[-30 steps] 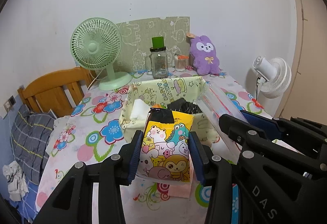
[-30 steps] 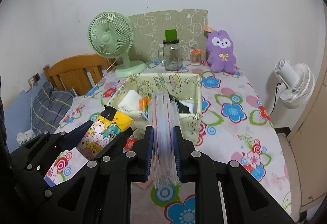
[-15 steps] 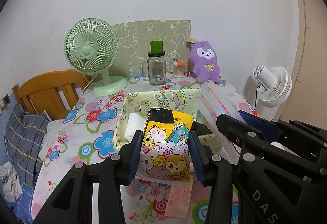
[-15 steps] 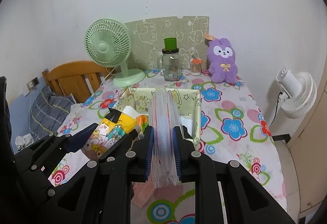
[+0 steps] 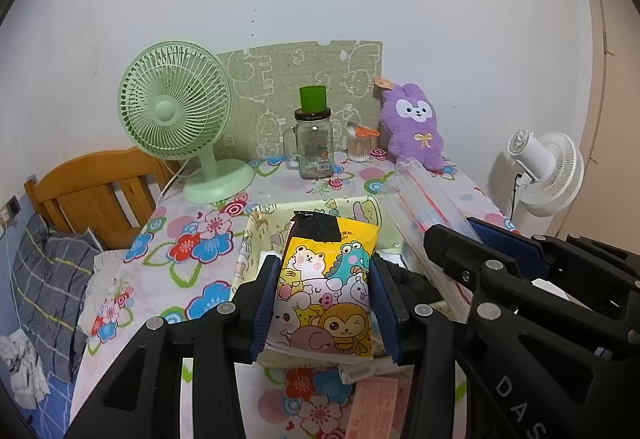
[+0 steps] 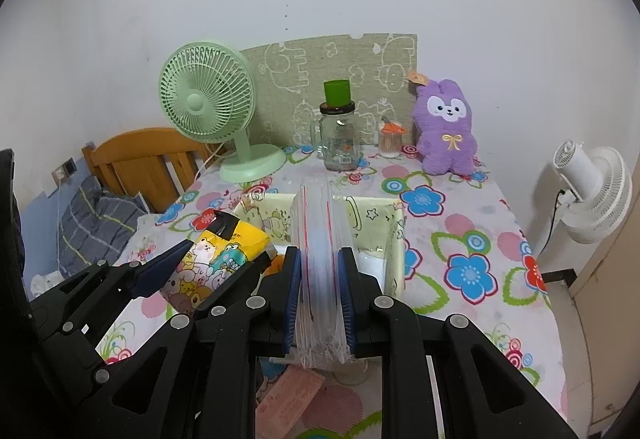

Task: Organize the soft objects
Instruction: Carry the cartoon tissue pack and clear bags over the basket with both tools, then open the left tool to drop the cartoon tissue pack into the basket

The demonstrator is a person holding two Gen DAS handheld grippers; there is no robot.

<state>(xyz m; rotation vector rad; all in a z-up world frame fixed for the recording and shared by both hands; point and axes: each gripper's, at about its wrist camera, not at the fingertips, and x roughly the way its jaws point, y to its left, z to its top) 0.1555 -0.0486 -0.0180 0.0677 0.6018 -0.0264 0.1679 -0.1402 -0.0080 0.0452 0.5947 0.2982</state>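
Both grippers now nearer the fabric bin, angled down: left gripper pinching cartoon tissue pack, right gripper clamping zip bags.

The yellow tissue pack bears cartoon animals under a black top. The white tabletop cloth shows red, blue and pink flowers. The desk fan is mint green, the plush bunny purple.

right of bin — bare tablecloth | back row blocked (fan, jar, plush)
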